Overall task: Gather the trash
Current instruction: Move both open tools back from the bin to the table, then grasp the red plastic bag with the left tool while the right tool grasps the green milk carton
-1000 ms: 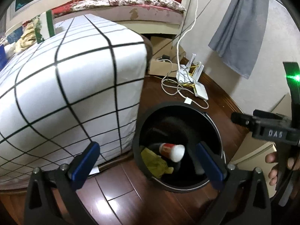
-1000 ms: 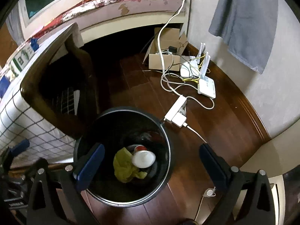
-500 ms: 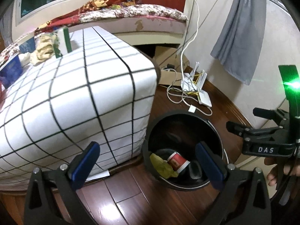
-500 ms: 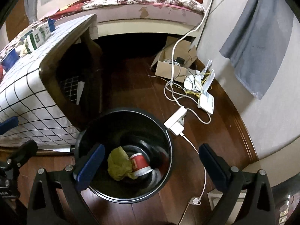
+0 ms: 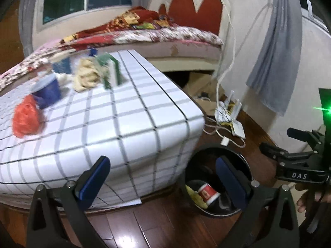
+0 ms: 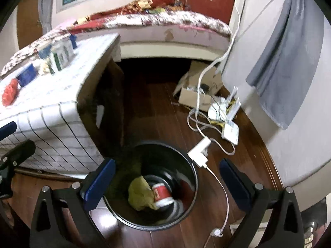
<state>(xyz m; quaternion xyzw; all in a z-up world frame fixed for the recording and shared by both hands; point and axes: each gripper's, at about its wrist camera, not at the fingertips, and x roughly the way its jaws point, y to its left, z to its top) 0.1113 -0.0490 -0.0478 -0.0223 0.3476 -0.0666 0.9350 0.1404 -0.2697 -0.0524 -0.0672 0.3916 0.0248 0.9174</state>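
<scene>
A black trash bin [image 6: 192,186] stands on the wood floor beside the table; it also shows in the left wrist view [image 5: 246,165]. Inside lie a red-and-white cup [image 6: 162,194] and a yellow-green wrapper [image 6: 139,194]. On the checked tablecloth [image 5: 124,124] sit a red crumpled bag [image 5: 25,116], a blue cup [image 5: 48,90], a beige crumpled wad [image 5: 86,76] and a green-and-white carton [image 5: 110,70]. My left gripper [image 5: 162,177] is open and empty above the table's corner. My right gripper [image 6: 167,183] is open and empty above the bin.
A bed [image 6: 165,22] stands behind the table. White cables, a power adapter [image 6: 199,152] and routers [image 6: 225,113] lie on the floor by a cardboard box [image 6: 192,95]. A grey cloth [image 6: 285,57] hangs on the right wall.
Both grippers have risen and tilted up away from the bin, so the table top with its trash has come into view. The cup has settled in the bin.
</scene>
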